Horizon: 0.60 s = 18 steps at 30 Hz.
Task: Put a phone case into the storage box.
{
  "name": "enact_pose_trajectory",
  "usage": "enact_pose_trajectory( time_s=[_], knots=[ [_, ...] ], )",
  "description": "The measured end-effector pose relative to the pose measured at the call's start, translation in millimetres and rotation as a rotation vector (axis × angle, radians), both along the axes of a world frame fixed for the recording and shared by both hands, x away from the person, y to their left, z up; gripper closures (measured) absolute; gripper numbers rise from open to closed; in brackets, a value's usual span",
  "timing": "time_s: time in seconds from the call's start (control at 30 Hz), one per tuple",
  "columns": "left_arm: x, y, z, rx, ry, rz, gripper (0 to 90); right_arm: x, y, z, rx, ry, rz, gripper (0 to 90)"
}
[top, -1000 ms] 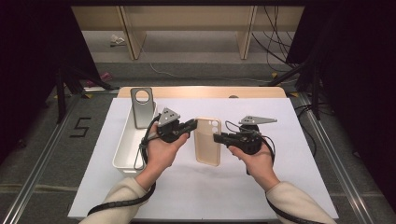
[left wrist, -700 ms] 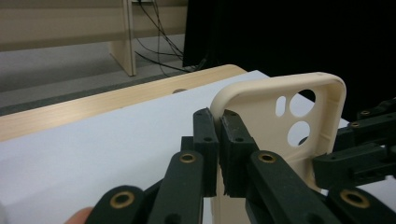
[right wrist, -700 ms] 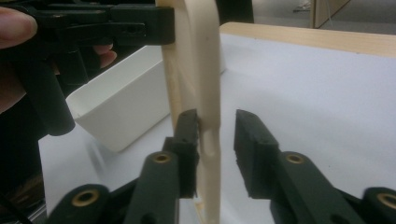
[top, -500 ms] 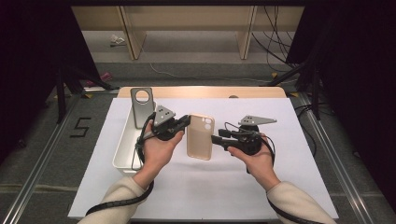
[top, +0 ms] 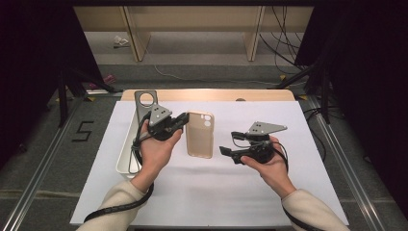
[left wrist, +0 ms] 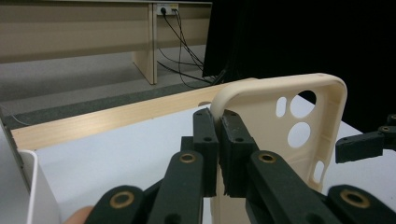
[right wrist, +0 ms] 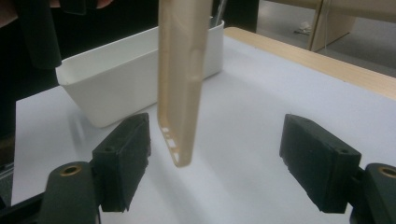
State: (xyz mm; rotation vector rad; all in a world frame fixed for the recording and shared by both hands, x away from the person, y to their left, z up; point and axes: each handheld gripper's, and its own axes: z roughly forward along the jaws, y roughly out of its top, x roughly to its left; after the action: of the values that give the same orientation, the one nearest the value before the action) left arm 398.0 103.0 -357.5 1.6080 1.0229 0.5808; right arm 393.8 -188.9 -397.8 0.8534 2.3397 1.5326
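While our left hand-held gripper [top: 182, 120] pinches the rim of the phone case [top: 199, 134] tight, the case hangs up off the bench [top: 308, 120], with its camera holes at the far end. In the left gripper view we see the two black pads squeezed on the case's edge near a top corner [left wrist: 224, 105]. We hold it by one edge like this so the rest of the case stays free.

Our right hand-held gripper [top: 226, 153] has just been opening its jaws. Now they stand wide apart and press on nothing. In the right gripper view the lower end of the case [right wrist: 180, 93] hangs between the two pads and touches neither one. We think the right side has let go so that the left can carry the case alone, maybe toward the white bin [top: 126, 154] that sits just beside our left hand.

Some things are hard for us to see. A grey metal plate with a round hole [top: 146, 103] stands at the far end of the bin, and we cannot tell what it is for. Our left hand hides part of the bin, so we cannot see all that lies in it. The room around the bench is very dark.
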Motion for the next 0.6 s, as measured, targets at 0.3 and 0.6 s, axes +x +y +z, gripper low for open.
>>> enact_pose_trajectory(
  time_s=[0.3, 0.6],
  knots=[
    [-1.7, 6.1, 9.5, 0.001, -0.022, 0.017, 85.7, -1.1, -16.4, -1.0, -0.008, -0.021, -0.009, 25.4],
    [-0.2, 10.8, 11.5, 0.004, -0.025, 0.031, 85.7, -3.9, -41.2, -1.6, -0.012, -0.025, -0.046, 25.2]
  ],
)
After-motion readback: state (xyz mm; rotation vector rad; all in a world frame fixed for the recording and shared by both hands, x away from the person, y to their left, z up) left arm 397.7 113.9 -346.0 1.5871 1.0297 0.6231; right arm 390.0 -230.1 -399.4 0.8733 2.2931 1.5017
